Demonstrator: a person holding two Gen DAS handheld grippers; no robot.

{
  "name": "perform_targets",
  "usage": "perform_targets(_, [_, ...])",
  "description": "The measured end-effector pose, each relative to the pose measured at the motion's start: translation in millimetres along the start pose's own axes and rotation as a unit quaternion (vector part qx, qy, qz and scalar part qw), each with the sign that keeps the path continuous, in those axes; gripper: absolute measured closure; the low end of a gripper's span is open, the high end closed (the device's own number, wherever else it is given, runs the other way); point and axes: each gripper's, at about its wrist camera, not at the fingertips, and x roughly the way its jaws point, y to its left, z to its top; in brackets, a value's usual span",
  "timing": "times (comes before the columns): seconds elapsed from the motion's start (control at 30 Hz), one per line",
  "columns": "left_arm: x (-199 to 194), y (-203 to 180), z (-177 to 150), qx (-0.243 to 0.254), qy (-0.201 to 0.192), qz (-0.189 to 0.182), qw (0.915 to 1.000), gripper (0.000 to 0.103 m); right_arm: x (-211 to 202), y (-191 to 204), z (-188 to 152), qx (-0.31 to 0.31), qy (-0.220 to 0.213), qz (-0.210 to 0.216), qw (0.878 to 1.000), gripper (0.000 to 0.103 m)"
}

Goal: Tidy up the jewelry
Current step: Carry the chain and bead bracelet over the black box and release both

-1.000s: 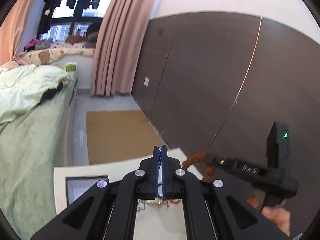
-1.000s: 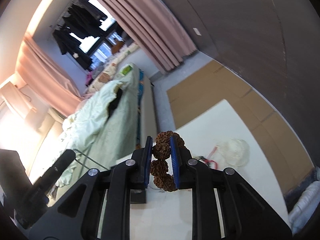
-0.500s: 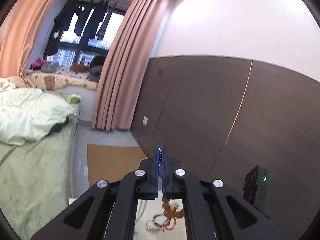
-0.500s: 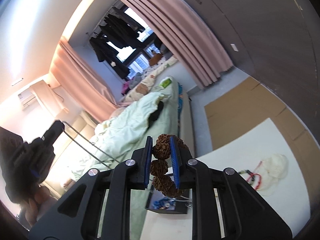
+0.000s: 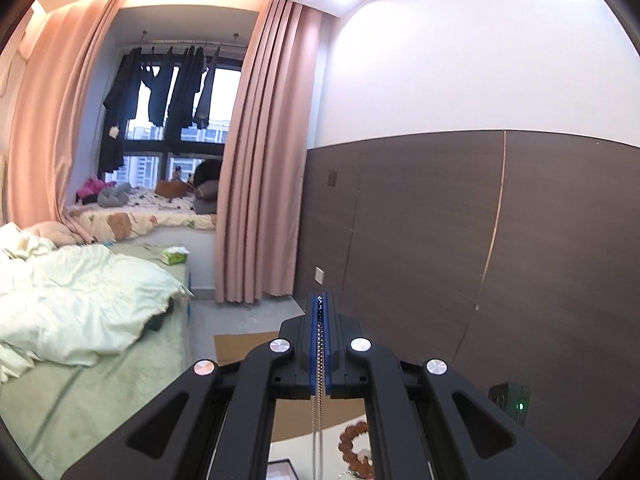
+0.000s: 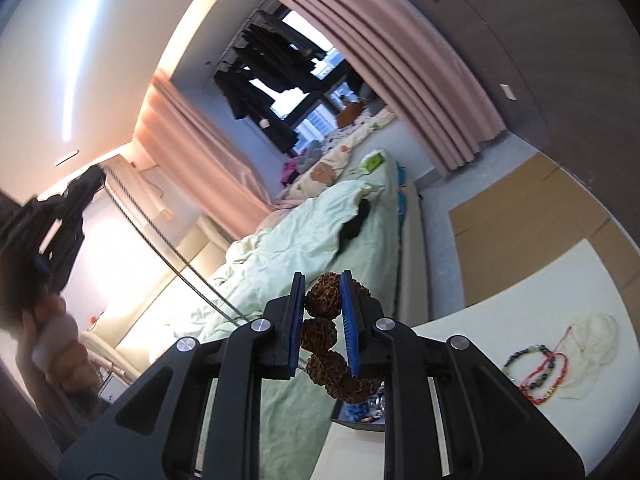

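My left gripper [image 5: 319, 312] is pinched tight on a thin chain [image 5: 318, 412] that hangs straight down toward the white table [image 6: 560, 280]. My right gripper [image 6: 323, 320] clamps the brown seed-bead bracelet [image 6: 324, 344], its strand also dangling tableward. The storage box [image 6: 360, 414] sits below, nearest my right.

A white bench [image 6: 480, 344] carries several beaded bracelets [image 6: 536, 372] lying in a loose cluster, touching a crumpled white pouch [image 6: 592, 332] beside them. Near its bed-side edge sits a dark-rimmed tray [image 6: 360, 414] holding blue beads.
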Motion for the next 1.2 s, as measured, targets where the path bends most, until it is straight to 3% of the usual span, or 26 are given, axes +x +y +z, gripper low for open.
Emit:
perform_targets(0.2, [-7,-4,21,0.018,-0.008,0.011,0.9997,0.103,12,9,-6,-0.004,0.016,0.009,1.0,0.085])
perform_targets(0.43, [4,12,3,0.005,0.008,0.03,0.9995,0.103,38,17,-20,-0.019,0.053,0.0,0.998,0.085])
perform_targets(0.63, [29,42,-46,-0.045,0.039,0.043,0.9973,0.103,67,19,-38,-0.027,0.09,-0.017,0.995,0.085])
perform_targets(0.87, [57,83,-122,-0.133,0.089,0.035,0.9864,0.103,98,14,-62,-0.023,0.126,-0.044,0.991,0.085])
perform_targets(1.0, [76,93,-153,-0.157,0.124,0.031,0.9794,0.103,114,8,-77,-0.009,0.146,-0.051,0.988,0.085])
perform_targets(1.13, [83,96,-168,-0.154,0.139,0.036,0.9775,0.103,129,-2,-87,0.0,0.172,-0.064,0.983,0.084])
perform_targets(1.2, [86,97,-175,-0.155,0.146,0.037,0.9763,0.103,135,-8,-88,0.014,0.198,-0.07,0.978,0.058])
